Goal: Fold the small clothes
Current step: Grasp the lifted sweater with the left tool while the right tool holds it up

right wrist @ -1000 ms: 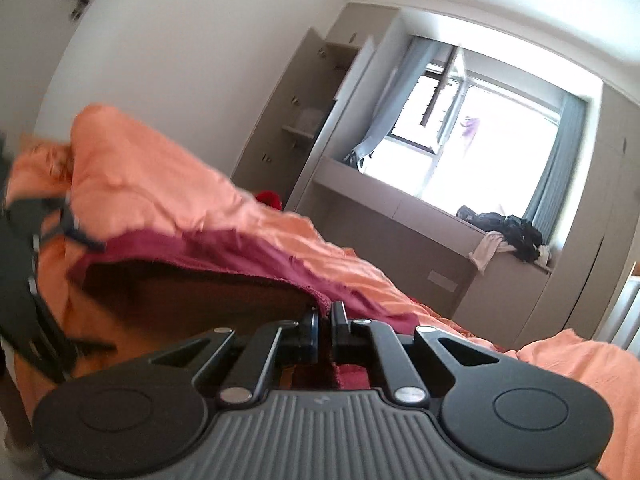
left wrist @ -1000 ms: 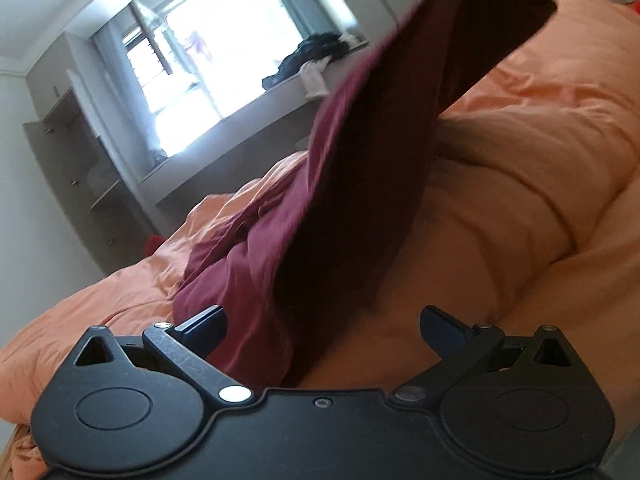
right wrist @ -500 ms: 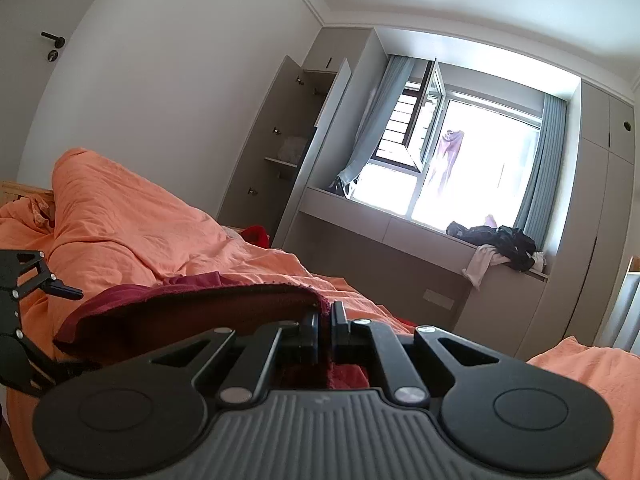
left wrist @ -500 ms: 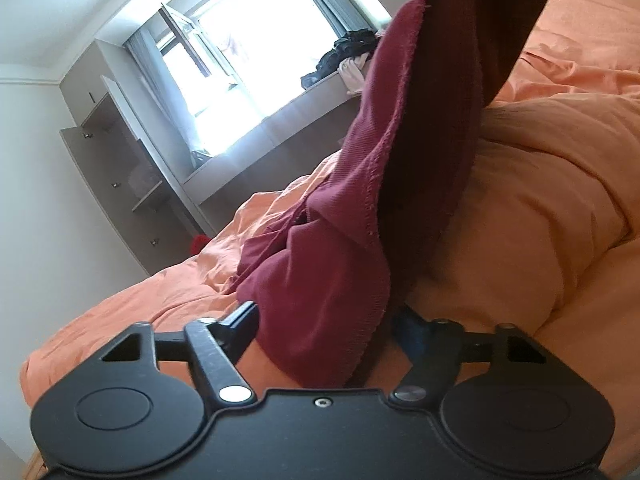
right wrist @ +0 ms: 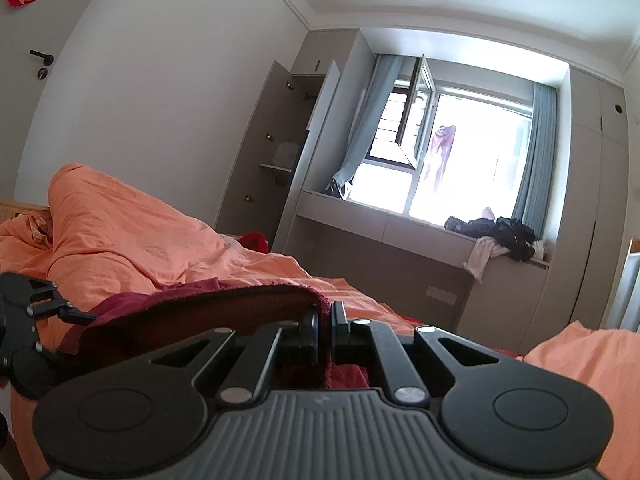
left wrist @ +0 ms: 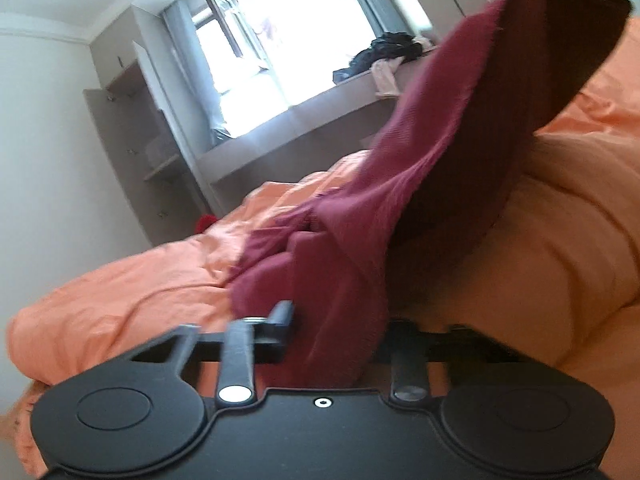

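A dark red garment (left wrist: pixel 404 184) hangs stretched from the upper right down to my left gripper (left wrist: pixel 336 328) over the orange duvet (left wrist: pixel 560 240). The left jaws stand part open with the garment's lower edge between them; the right finger is hidden behind the cloth. In the right wrist view my right gripper (right wrist: pixel 327 330) is shut on the garment's (right wrist: pixel 224 304) edge, held above the bed. The left gripper (right wrist: pixel 36 320) shows at the far left, at the cloth's other end.
The orange duvet (right wrist: pixel 132 236) is heaped high at the left. A window ledge (right wrist: pixel 400 220) carries a pile of dark clothes (right wrist: pixel 496 232). An open grey cupboard (right wrist: pixel 280 152) stands beside the window. A red item (right wrist: pixel 254 240) lies behind the bed.
My left gripper has moved in on the hanging garment and its jaws have narrowed around the cloth's lower edge. My right gripper has stayed shut on the garment and tilted upward.
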Action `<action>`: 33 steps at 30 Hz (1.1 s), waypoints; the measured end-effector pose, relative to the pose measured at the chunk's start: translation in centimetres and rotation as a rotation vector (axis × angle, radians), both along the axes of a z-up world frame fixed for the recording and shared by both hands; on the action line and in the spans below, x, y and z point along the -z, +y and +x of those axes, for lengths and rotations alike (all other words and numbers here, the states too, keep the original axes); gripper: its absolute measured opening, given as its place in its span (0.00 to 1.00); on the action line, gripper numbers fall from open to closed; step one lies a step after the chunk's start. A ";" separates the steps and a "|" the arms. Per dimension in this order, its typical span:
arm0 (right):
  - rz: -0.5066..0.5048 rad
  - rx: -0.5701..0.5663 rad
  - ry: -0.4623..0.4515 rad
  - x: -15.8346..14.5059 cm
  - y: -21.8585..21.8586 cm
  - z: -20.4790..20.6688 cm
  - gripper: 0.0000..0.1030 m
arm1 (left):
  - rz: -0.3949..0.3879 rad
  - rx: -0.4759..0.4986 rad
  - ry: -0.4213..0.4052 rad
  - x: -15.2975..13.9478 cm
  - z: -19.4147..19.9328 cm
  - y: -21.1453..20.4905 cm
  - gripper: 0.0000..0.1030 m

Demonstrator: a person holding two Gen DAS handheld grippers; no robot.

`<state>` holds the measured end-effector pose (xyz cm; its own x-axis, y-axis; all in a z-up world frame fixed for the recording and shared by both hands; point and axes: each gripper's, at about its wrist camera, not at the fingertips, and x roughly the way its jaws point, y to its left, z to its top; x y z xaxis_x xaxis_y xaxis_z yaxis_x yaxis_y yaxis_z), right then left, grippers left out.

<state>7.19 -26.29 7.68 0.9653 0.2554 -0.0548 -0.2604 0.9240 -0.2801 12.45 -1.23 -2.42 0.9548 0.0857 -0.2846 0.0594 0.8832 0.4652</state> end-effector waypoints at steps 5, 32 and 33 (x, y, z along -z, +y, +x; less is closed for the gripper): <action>0.049 0.049 0.031 1.9 -0.1 -0.8 0.06 | -0.103 -0.029 -0.026 -2.3 -1.0 2.6 0.05; 0.105 0.144 -0.258 -1.7 -0.6 -19.9 0.04 | -0.273 0.181 -0.161 -15.9 -17.4 5.0 0.05; 0.102 0.142 -0.262 -1.8 -0.6 -19.1 0.04 | -0.268 0.175 -0.160 -16.1 -16.7 4.8 0.05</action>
